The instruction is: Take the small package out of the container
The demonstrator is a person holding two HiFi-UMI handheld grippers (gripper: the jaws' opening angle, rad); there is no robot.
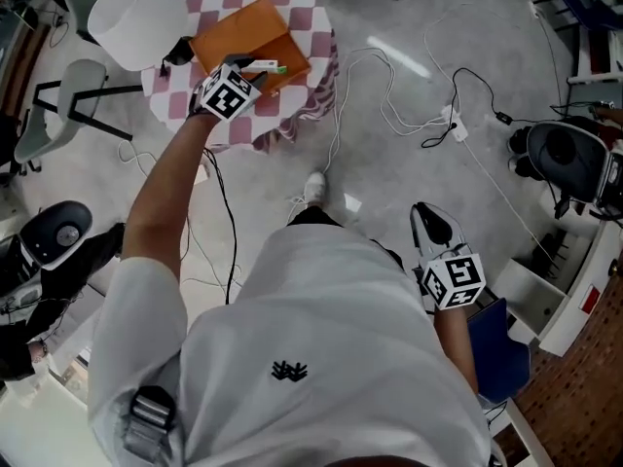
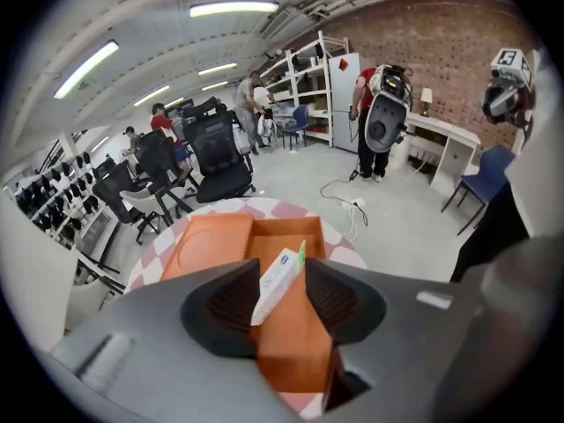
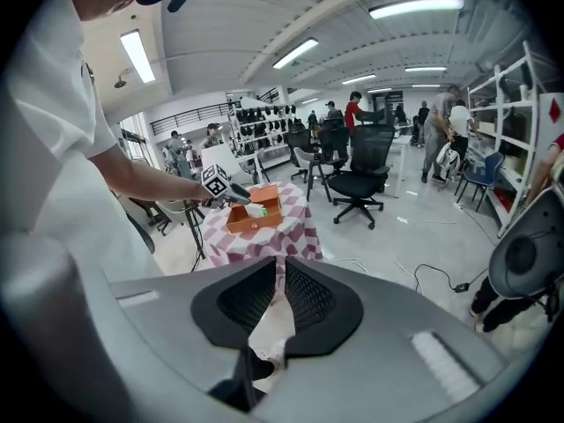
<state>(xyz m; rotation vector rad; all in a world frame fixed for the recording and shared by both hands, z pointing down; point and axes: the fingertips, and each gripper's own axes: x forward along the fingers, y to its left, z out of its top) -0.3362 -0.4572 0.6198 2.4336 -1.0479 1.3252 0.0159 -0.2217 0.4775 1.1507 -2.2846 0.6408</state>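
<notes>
- Over the container, left gripper jaws stand spread around the small package, apparently not yet pinching it.
- Idle right gripper jaws sit nearly together, empty.
- Next move likely: close, lift clear.

Small package print illegible; container partly behind left gripper.

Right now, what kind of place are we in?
Likely a shared lab or workshop: rows of black office chairs, open metal shelving, and cables loose across a bare concrete floor.
</notes>
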